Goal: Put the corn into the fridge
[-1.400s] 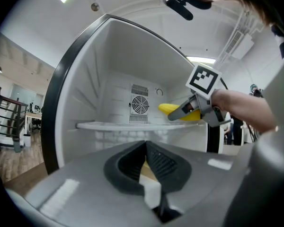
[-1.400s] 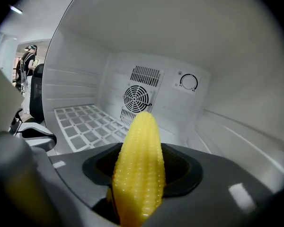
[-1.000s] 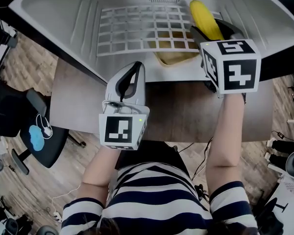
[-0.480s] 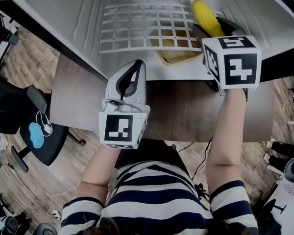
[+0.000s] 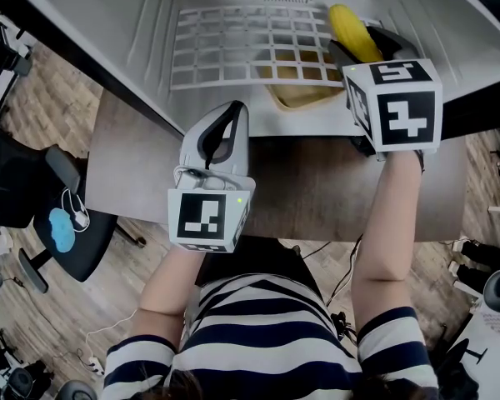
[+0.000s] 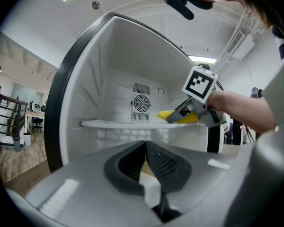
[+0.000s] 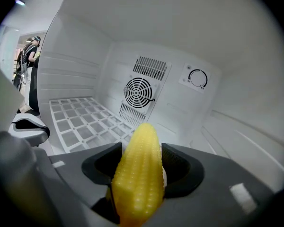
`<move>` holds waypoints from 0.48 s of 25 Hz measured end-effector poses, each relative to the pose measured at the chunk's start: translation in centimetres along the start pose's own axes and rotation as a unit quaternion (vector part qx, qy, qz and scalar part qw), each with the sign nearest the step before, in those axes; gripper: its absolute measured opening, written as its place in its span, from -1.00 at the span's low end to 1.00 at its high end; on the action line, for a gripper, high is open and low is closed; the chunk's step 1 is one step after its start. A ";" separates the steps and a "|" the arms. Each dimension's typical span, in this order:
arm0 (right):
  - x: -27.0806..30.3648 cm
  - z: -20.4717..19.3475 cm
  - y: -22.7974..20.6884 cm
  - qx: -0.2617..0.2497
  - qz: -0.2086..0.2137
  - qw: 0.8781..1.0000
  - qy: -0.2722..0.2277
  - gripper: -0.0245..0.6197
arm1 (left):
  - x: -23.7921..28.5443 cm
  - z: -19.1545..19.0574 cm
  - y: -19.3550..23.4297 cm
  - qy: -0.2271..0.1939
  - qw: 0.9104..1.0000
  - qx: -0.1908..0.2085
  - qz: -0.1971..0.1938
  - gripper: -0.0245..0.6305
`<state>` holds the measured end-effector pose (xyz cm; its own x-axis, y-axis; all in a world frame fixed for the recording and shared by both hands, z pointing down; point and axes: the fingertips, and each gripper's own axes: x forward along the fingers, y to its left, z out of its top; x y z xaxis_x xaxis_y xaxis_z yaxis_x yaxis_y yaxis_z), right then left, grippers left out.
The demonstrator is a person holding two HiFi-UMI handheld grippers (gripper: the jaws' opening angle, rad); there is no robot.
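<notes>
Holding the corn (image 7: 138, 174), the right gripper (image 7: 141, 161) hangs inside the fridge (image 7: 80, 46).

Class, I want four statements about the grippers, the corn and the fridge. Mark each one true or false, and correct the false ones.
1. The right gripper holds the corn between its jaws. True.
2. The left gripper has its jaws wide apart. False: its jaws are together, with nothing between them.
3. The corn lies loose on the grid shelf. False: it is clamped in the right gripper's jaws.
4. A round fan grille sits on the fridge's back wall. True.
</notes>
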<state>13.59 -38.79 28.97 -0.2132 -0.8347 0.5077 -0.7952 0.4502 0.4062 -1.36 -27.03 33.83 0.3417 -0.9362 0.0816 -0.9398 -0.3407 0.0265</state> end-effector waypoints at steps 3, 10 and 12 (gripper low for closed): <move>0.0 0.1 -0.1 -0.004 -0.006 1.000 -0.006 -0.09 | 0.1 0.1 0.1 -0.005 1.000 0.005 -0.001 -0.93; -1.2 1.3 -0.6 0.006 -0.018 0.999 -0.040 -0.08 | 0.1 0.7 -0.2 -0.006 1.000 0.011 -0.008 -0.93; -1.9 1.6 -0.8 0.014 -0.024 0.998 -0.055 -0.09 | 0.0 1.0 -0.3 -0.007 1.000 0.012 -0.011 -0.93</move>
<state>13.71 -38.04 26.49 -0.2341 -0.8854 0.4017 -0.8210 0.4013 0.4061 -1.12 -26.98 32.86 0.3616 -0.9299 0.0671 -0.9321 -0.3621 0.0044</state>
